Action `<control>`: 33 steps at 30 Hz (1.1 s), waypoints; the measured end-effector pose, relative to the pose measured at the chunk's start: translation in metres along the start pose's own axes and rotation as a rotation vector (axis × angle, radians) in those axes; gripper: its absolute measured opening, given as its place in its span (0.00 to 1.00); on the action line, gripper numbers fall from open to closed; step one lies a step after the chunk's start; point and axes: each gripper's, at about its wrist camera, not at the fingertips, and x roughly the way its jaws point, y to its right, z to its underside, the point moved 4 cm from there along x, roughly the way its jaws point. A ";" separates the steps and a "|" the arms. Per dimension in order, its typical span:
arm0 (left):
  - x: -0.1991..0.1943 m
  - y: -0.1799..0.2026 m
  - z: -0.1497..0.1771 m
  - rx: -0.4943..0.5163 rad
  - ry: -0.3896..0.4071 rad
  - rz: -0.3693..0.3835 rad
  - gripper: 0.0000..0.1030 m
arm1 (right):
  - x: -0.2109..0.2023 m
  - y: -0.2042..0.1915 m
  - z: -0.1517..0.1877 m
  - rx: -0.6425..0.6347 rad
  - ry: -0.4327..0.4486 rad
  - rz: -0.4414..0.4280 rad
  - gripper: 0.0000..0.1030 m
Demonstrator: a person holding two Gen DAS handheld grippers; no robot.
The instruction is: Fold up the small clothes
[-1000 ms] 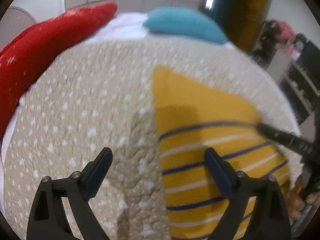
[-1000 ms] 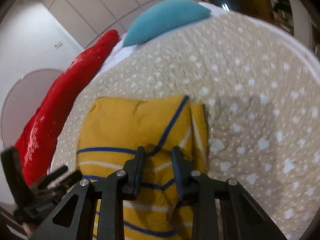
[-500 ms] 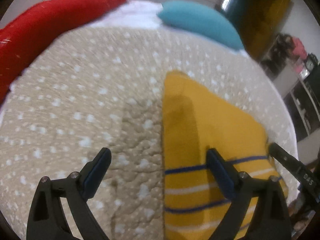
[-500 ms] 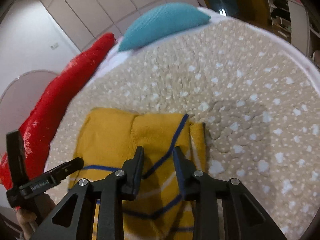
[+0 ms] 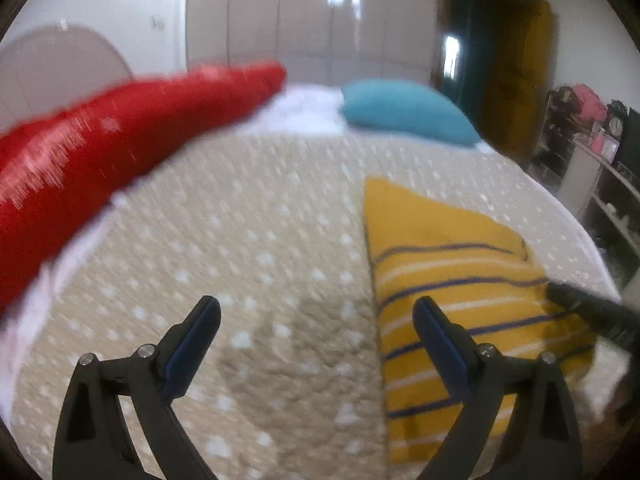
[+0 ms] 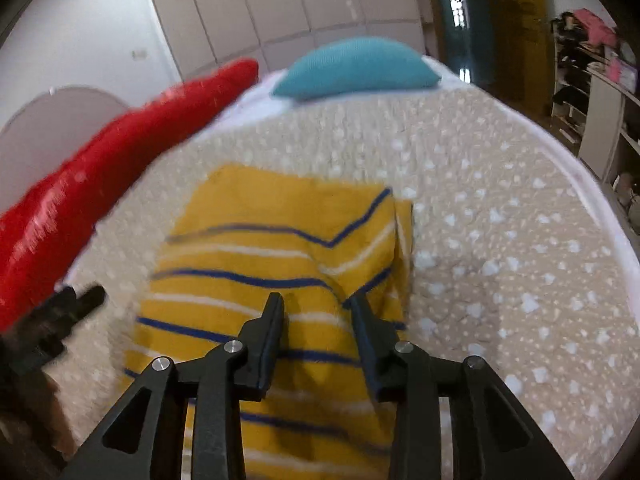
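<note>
A yellow garment [image 5: 452,280] with blue and white stripes lies folded on the beige dotted bedspread [image 5: 248,248]. My left gripper [image 5: 316,306] hovers over the bedspread, its jaws wide and still opening, nothing between them. Its right finger hangs above the garment's left edge. In the right wrist view the garment [image 6: 280,240] lies flat with one side folded over. My right gripper [image 6: 317,302] hovers above its near part, jaws opening, and no cloth is pinched. Each gripper shows at the edge of the other's view: the right gripper [image 5: 592,314] and the left gripper [image 6: 68,308].
A long red cushion [image 5: 100,160] runs along the bed's left side. A teal pillow [image 5: 404,110] lies at the head. The bed's right edge [image 6: 600,208] drops toward shelves [image 6: 592,80] with clutter. White wardrobe doors [image 5: 300,20] stand behind.
Both grippers have drawn back from the garment and tipped upward, so more of the room shows. The right gripper's jaws have widened. The garment lies still.
</note>
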 end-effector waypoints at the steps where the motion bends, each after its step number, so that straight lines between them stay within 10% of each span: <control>1: -0.004 -0.003 0.000 0.000 0.036 -0.029 1.00 | -0.006 -0.005 -0.004 -0.006 0.017 -0.005 0.37; 10: -0.028 -0.036 -0.003 -0.074 0.099 0.017 1.00 | 0.054 -0.051 -0.001 -0.094 -0.080 0.126 0.42; 33: -0.028 -0.036 0.011 -0.069 0.038 0.079 1.00 | 0.004 -0.072 0.030 -0.198 0.008 0.236 0.51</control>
